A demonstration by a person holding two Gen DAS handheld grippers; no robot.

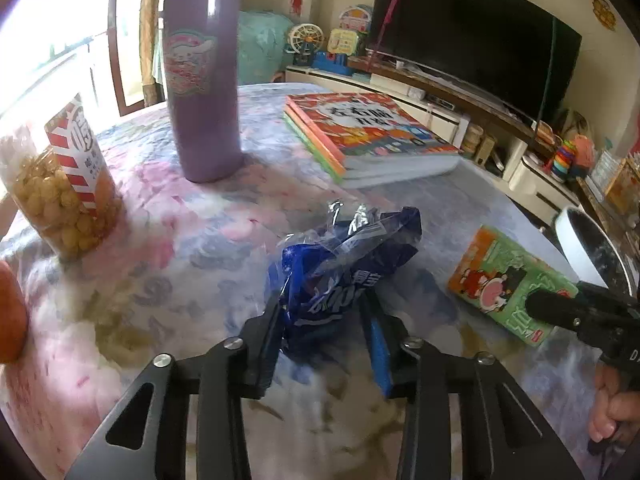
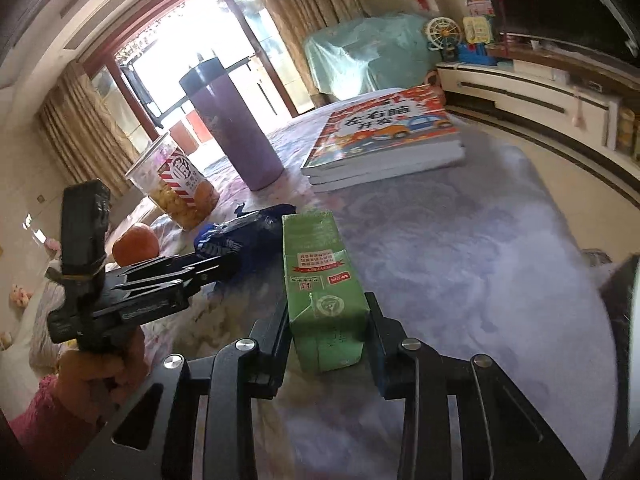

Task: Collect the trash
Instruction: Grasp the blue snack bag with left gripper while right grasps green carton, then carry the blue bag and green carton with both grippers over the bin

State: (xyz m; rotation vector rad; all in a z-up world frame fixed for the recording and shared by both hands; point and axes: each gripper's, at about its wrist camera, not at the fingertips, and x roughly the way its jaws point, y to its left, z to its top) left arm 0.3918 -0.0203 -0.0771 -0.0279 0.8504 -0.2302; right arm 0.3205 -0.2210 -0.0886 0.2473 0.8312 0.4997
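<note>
A crumpled blue snack wrapper (image 1: 340, 276) lies on the flowered tablecloth (image 1: 168, 248). My left gripper (image 1: 324, 320) has its fingers on both sides of the wrapper's near end, pressing on it. A green drink carton (image 2: 320, 288) lies on its side between the fingers of my right gripper (image 2: 330, 320), which touch its near end. The carton also shows in the left wrist view (image 1: 508, 280), with the right gripper (image 1: 560, 308) at its edge. The wrapper (image 2: 240, 240) and the left gripper (image 2: 216, 272) show at the left of the right wrist view.
A purple thermos (image 1: 204, 72), a popcorn jar (image 1: 68, 184), an orange (image 2: 134, 246) and a stack of books (image 1: 368, 136) stand on the table. A white bin rim (image 1: 580, 240) sits past the right table edge. A TV unit (image 1: 480, 120) runs behind.
</note>
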